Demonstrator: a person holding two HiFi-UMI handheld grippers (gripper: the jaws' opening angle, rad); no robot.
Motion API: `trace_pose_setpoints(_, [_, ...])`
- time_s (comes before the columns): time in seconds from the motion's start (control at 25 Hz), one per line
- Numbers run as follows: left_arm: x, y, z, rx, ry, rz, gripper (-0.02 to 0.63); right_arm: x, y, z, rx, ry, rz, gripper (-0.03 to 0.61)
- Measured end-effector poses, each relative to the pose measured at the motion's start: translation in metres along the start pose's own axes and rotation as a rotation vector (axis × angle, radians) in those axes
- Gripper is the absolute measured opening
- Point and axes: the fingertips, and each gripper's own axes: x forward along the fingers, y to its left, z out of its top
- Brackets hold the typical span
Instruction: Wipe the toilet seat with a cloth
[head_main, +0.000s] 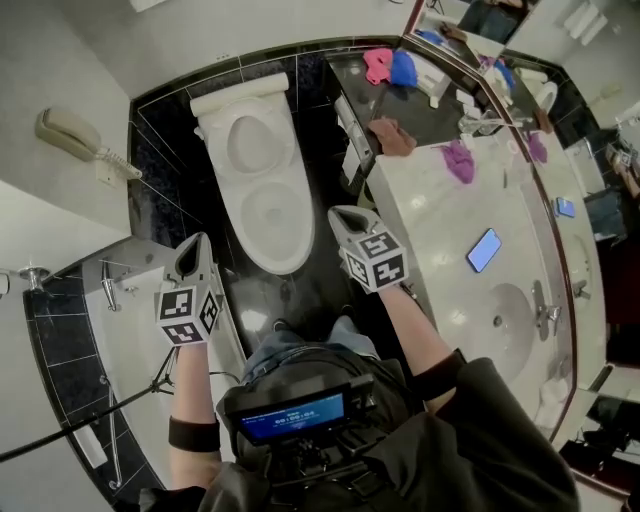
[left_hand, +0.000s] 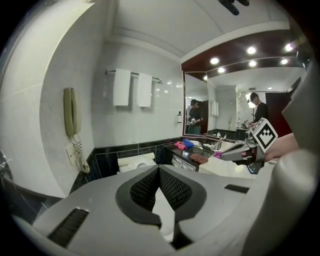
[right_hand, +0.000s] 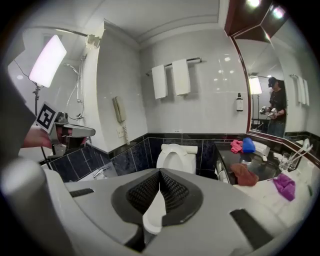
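Two grippers were all I had out in front of me, and neither carried anything. I held my left gripper (head_main: 193, 243) low at the lower left of the head view and my right gripper (head_main: 345, 214) just right of centre. Both had their jaws clenched together on nothing, and in each gripper's own view only white porcelain showed past the meeting pads. I judged I held them level and apart like that because I was simply squaring up to the job, with no cloth picked up yet.

Between and beyond them, in the upper middle of the frame, was the toilet seat (head_main: 303, 220). It was a plain white ring lying down over the bowl, glossy, with no mark I could make out. The lid looked raised against the tank (head_main: 240, 97).

Further right, on the vanity counter (head_main: 440, 230), lay the cloths to choose from. A brown cloth (head_main: 392, 136) sat at the dark end and a purple cloth (head_main: 459, 160) on the pale marble. A pink cloth (head_main: 378, 65) lay beside a blue cloth (head_main: 403, 67) at the far upper edge. The brown one lay closest to the toilet, so my right gripper seemed the natural one to fetch it.
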Motion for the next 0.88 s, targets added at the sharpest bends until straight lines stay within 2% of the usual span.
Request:
trace_pose_setpoints(0.16, [0.009, 0.009, 0.002, 0.028, -0.012, -0.05, 0.002, 0.005, -0.02, 0.003, 0.001, -0.028, -0.1, 0.04])
trace_pose_setpoints(0.32, [0.025, 0.008, 0.003, 0.048, -0.01, -0.097, 0.002, 0.003, -0.058, 0.009, 0.001, -0.023, -0.205, 0.063])
trace_pose_setpoints(0.48, [0.042, 0.005, 0.002, 0.057, 0.005, -0.132, 0.002, 0.01, -0.105, 0.004, 0.0, 0.024, -0.278, 0.13])
trace_pose_setpoints(0.56, [0.055, 0.003, 0.004, 0.059, 0.014, -0.135, 0.002, 0.018, -0.135, 0.003, 0.001, 0.051, -0.306, 0.181])
trace_pose_setpoints(0.68, [0.079, -0.003, 0.011, 0.057, 0.022, -0.122, 0.002, 0.034, -0.187, -0.001, 0.003, 0.093, -0.346, 0.216])
trace_pose_setpoints(0.88, [0.129, -0.019, 0.013, 0.048, 0.048, -0.104, 0.002, 0.062, -0.278, -0.014, 0.009, 0.164, -0.405, 0.245])
